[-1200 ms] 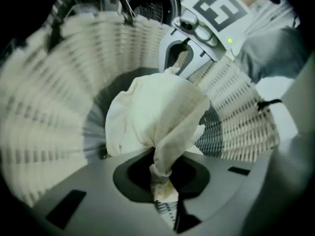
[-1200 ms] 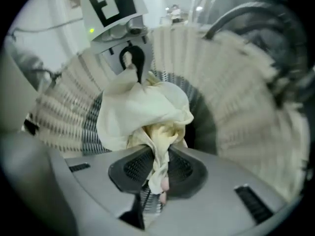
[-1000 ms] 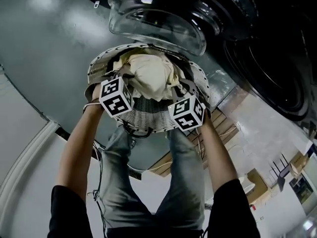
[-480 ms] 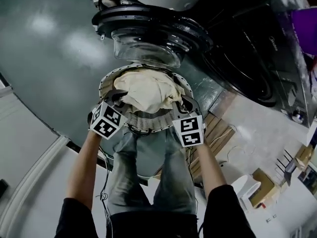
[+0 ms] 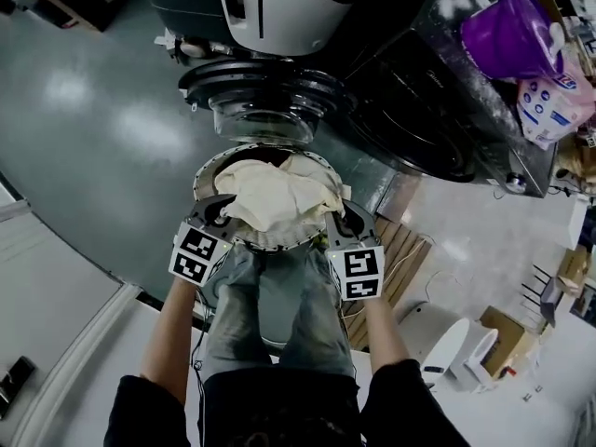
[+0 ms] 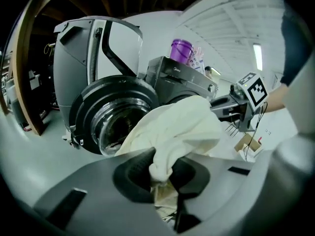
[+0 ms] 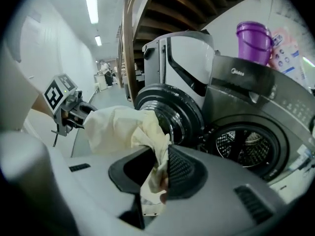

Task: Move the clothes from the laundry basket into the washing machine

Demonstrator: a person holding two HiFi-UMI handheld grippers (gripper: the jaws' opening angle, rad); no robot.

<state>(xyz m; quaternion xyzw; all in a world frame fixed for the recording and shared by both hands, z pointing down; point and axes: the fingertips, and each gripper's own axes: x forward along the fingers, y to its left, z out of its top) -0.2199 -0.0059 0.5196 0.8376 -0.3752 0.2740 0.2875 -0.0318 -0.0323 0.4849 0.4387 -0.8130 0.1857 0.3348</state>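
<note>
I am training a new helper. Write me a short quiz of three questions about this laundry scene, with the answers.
1. True or false: the left tongs and the right tongs are both shut on the cream cloth.
2. What colour is the container on top of the washing machine? A) purple B) red C) green
3. Fill in: the round glass door of the washing machine stands ____.
Key: 1 true; 2 A; 3 open.
</note>
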